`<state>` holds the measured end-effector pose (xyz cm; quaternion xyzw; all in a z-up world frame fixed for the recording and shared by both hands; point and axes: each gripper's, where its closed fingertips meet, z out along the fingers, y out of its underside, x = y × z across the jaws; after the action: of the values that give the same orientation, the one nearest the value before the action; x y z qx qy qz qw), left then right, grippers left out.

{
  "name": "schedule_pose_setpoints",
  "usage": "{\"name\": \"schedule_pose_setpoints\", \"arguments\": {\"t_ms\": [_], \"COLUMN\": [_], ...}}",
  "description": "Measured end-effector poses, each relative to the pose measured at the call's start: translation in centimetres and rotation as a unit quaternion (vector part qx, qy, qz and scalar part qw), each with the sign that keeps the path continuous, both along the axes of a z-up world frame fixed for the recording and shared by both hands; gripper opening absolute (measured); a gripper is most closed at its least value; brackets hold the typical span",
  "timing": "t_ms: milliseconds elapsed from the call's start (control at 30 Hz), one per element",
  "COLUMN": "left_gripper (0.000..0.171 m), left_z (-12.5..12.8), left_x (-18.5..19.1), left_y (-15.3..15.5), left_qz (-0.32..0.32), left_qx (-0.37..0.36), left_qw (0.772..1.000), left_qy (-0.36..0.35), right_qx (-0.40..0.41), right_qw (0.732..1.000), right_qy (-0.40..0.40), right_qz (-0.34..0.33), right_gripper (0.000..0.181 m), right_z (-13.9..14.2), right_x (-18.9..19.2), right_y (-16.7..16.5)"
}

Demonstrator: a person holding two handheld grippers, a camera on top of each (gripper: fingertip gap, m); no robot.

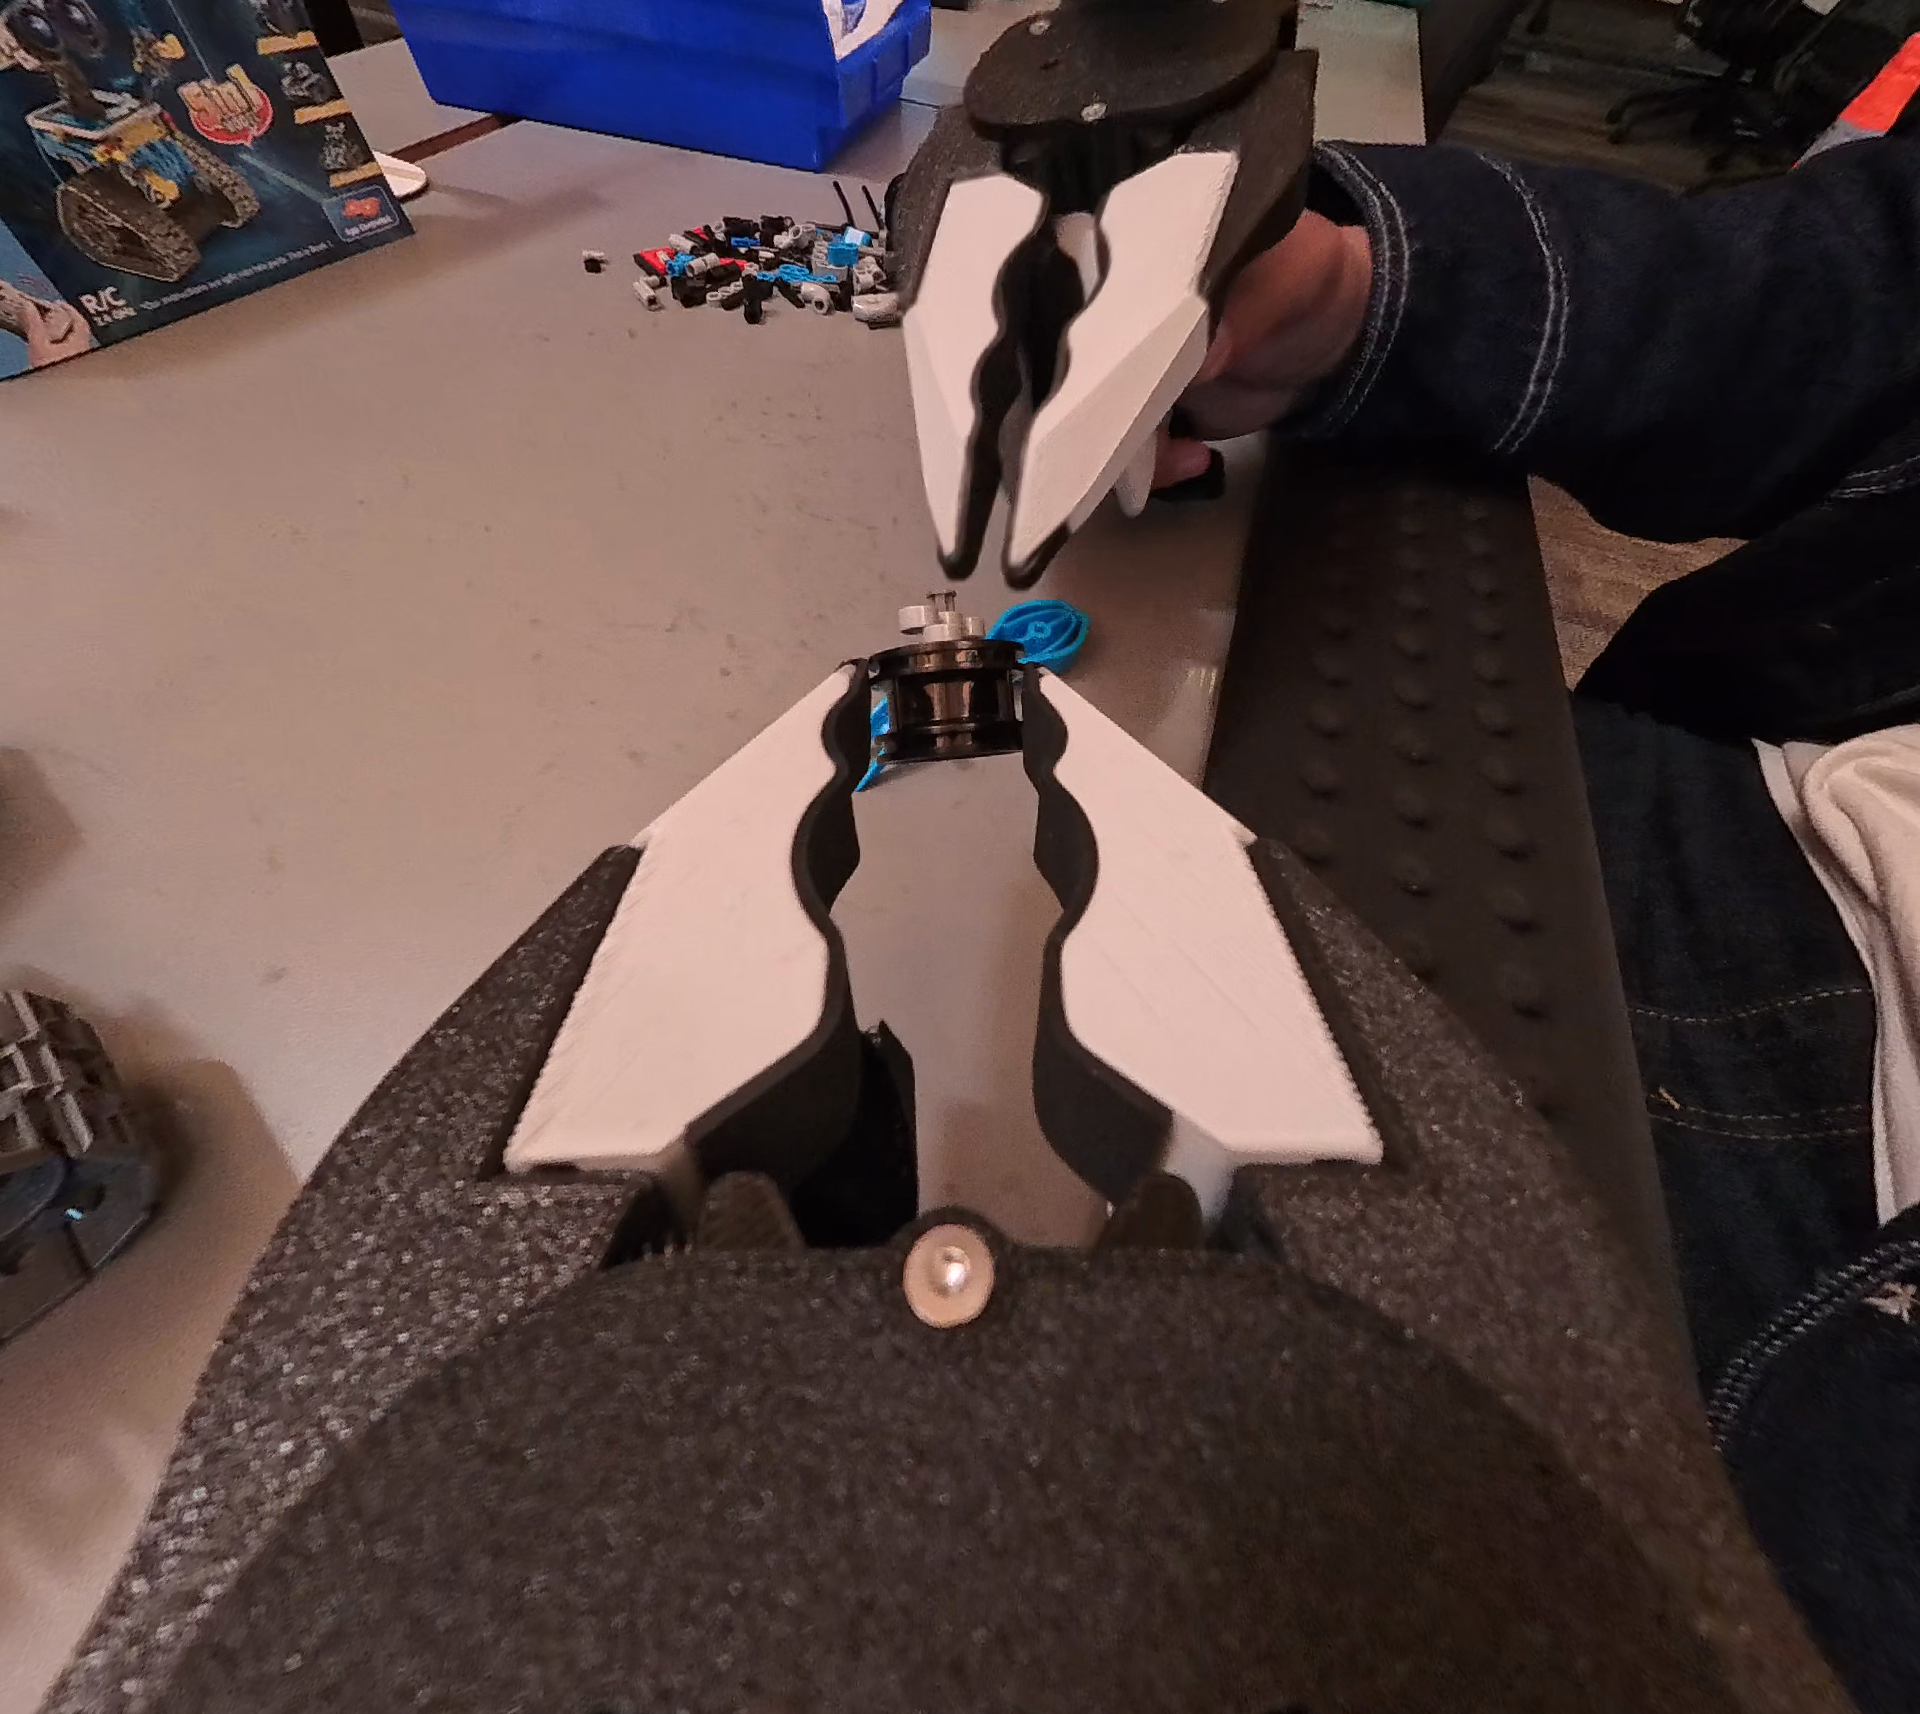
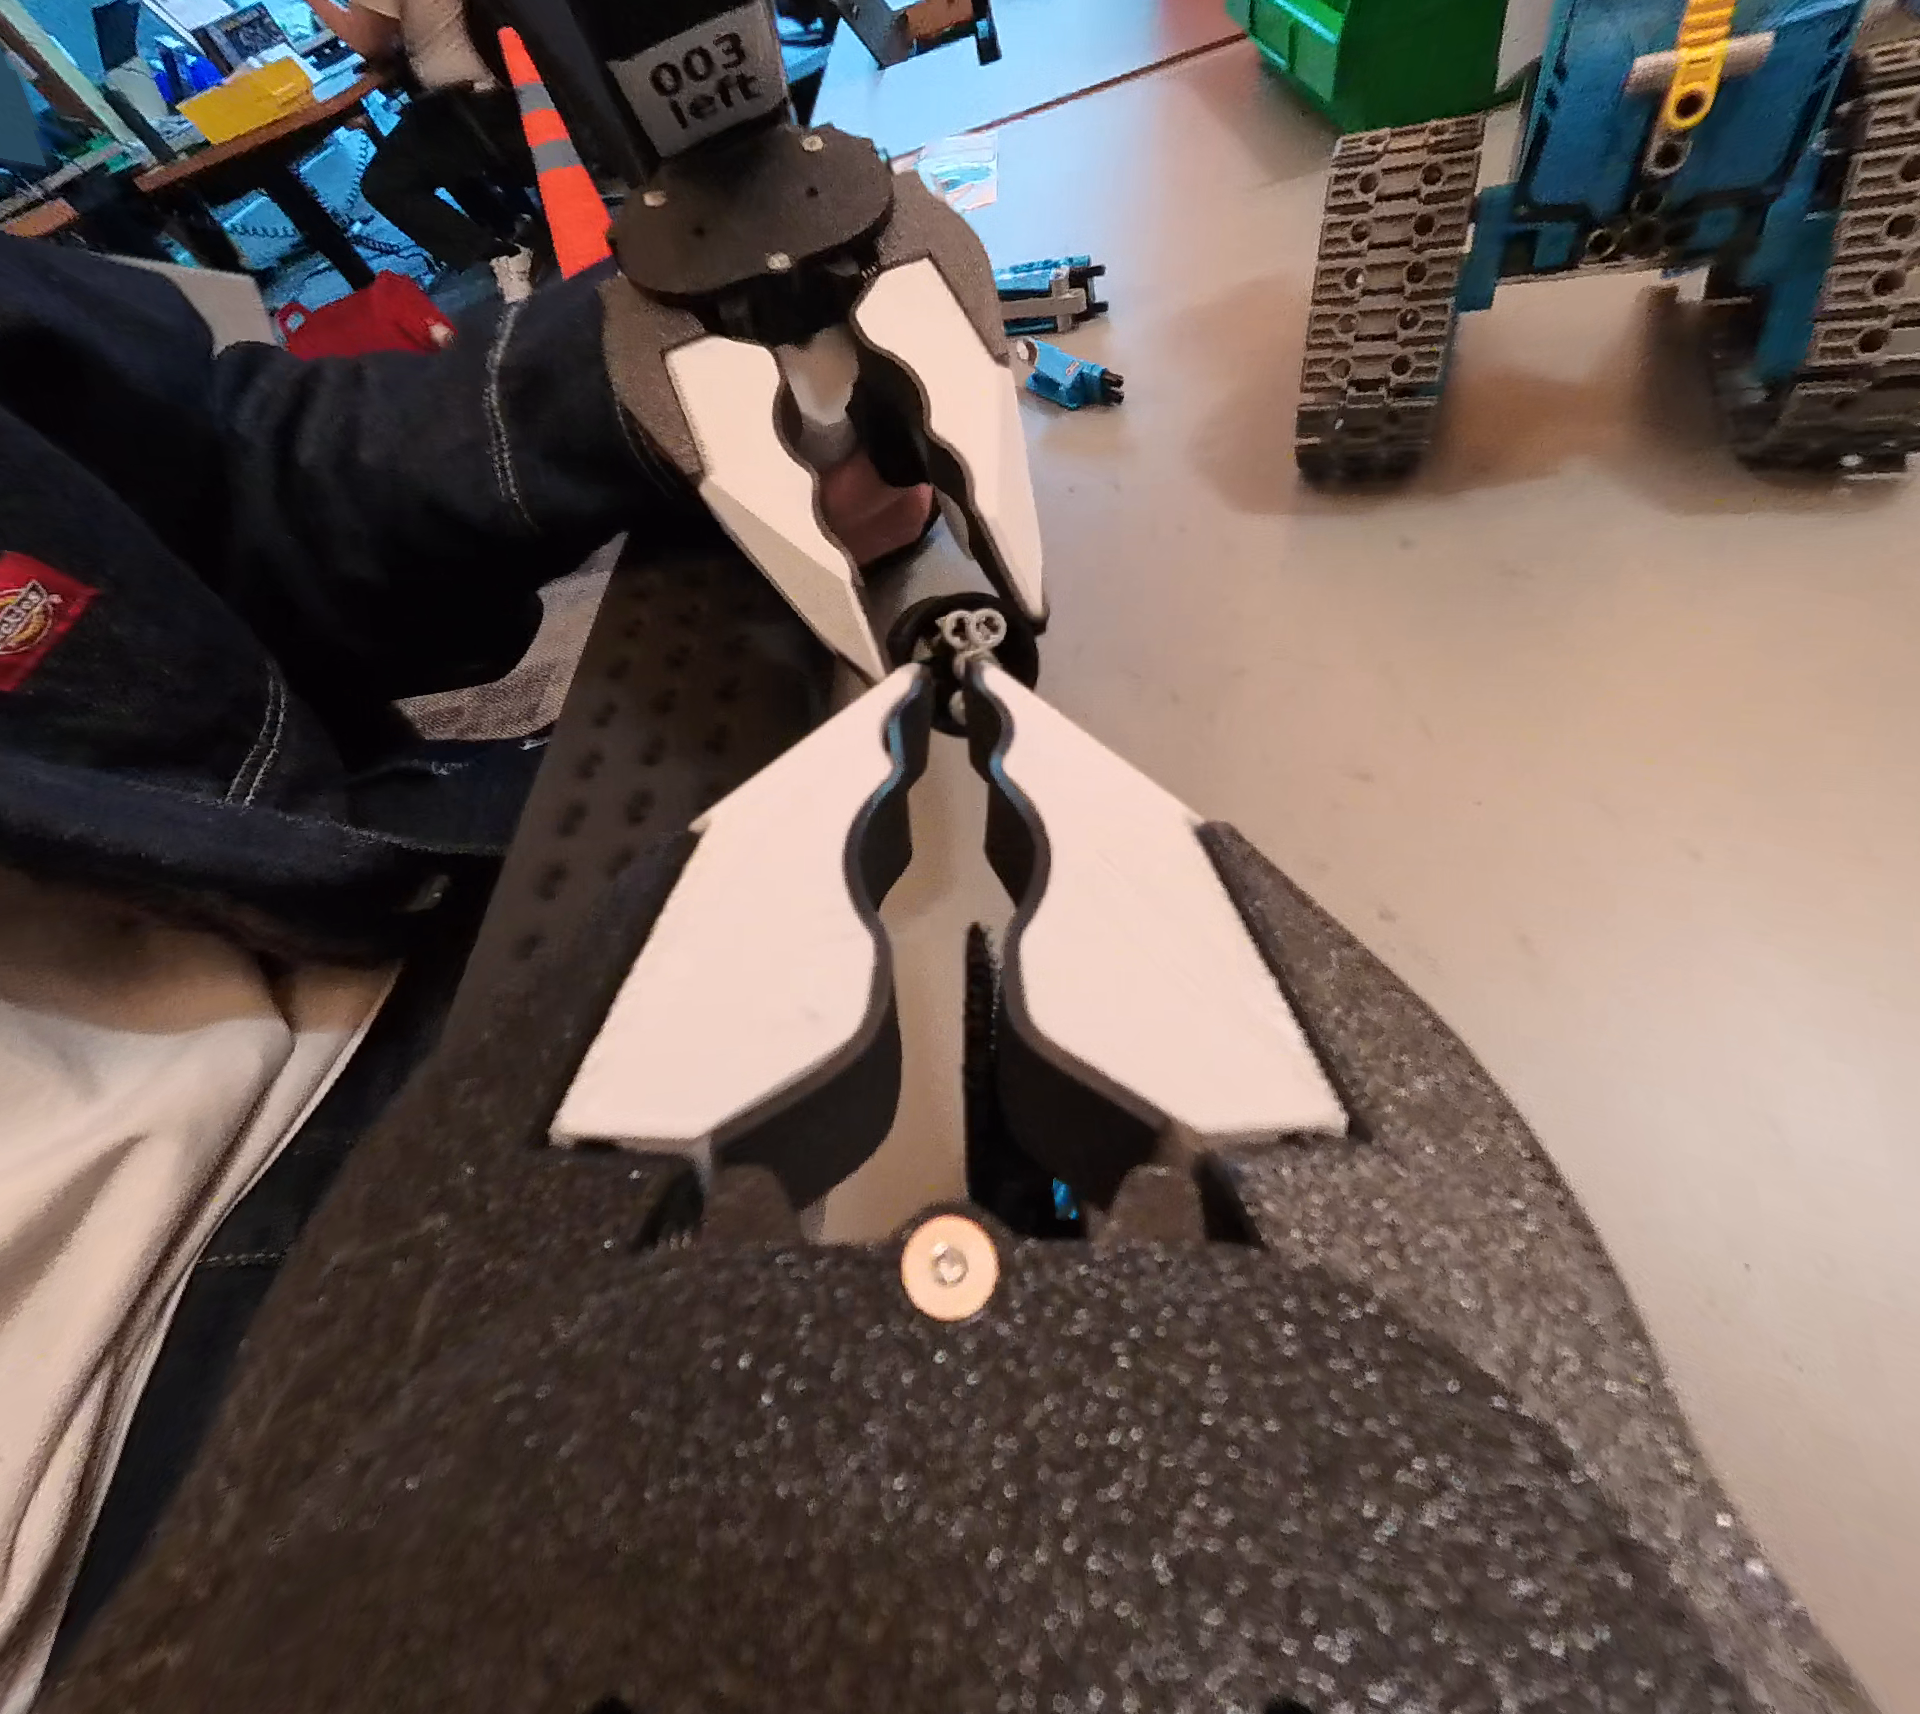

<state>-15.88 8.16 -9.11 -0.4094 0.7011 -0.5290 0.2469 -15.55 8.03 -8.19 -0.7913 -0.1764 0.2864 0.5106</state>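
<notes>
Your left claw (image 1: pixel 943 703), low in the middle of the left wrist view, pinches a black wheel hub (image 1: pixel 943 696) between its tips, holding it steady with its small grey connector pieces (image 1: pixel 940 617) facing up. A blue part (image 1: pixel 1039 628) sits just behind it. Your right claw (image 1: pixel 982 568) hangs just above those grey pieces with its tips nearly pressed together; whether they grip anything, you cannot tell. Both work at the near edge of the grey counter (image 1: pixel 416 573), beside a black studded strip (image 1: pixel 1403 781). Farther up lies a heap of small loose parts (image 1: pixel 769 272), then a printed kit box (image 1: pixel 156 106) upper left and a blue bin (image 1: pixel 644 2). A tracked blue robot model (image 2: pixel 1683 137) stands upper right in the right wrist view. Each claw carries a label.
</notes>
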Motion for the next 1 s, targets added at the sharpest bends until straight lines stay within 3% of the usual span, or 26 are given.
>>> {"name": "schedule_pose_setpoints", "arguments": {"t_ms": [667,833,1000], "left_gripper": [0.028,0.026,0.006], "left_z": [-0.4,-0.1,-0.4], "left_x": [0.0,-0.3,-0.7], "left_y": [-0.5,-0.7,-1.6], "left_qz": [-0.010,-0.021,-0.043], "left_qx": [0.014,0.010,0.033], "left_qw": [1.000,1.000,0.998], "left_qy": [0.002,-0.009,-0.015], "right_qx": [-0.027,-0.014,-0.009], "right_qw": [1.000,0.999,0.986], "right_qy": [0.010,-0.042,-0.166], "right_qz": [0.000,0.008,0.024], "right_gripper": [0.003,0.003,0.003], "right_z": [-0.9,-1.3,-3.1], "right_x": [0.4,-0.1,-0.7], "right_y": [-0.2,-0.5,-1.1]}}
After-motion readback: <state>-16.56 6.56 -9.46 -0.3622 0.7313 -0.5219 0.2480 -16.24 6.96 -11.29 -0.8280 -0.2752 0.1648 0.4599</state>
